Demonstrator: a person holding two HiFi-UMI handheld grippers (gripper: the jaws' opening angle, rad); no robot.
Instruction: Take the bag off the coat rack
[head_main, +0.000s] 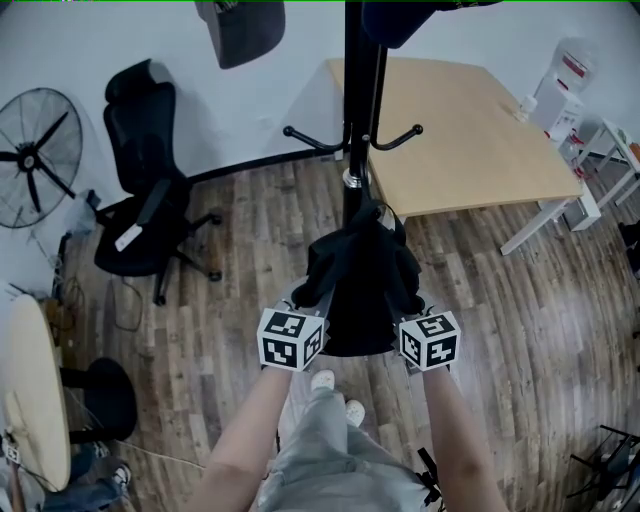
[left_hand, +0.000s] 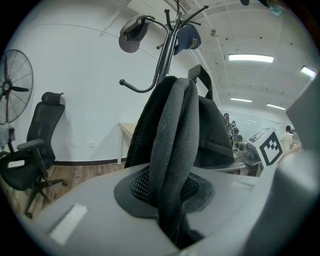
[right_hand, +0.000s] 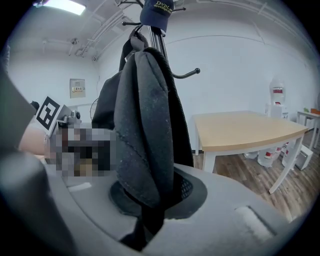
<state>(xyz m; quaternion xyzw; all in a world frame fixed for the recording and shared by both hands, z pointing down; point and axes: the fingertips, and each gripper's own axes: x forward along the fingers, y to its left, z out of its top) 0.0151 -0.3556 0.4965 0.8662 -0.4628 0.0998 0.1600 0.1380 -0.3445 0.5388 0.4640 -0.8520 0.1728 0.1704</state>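
Here the bag (head_main: 360, 290) hangs upright from the coat rack (head_main: 352, 100), directly between the left gripper (left_hand: 172, 215) and the right gripper (right_hand: 145, 220), each clamped on a strap.

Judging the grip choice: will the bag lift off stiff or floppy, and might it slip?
Probably floppy: the bag slumps in folds, and its strap bunches where the left gripper pinches it. Likely not slippery: the fabric looks matte and textured. It may sag and swing once off the rack.
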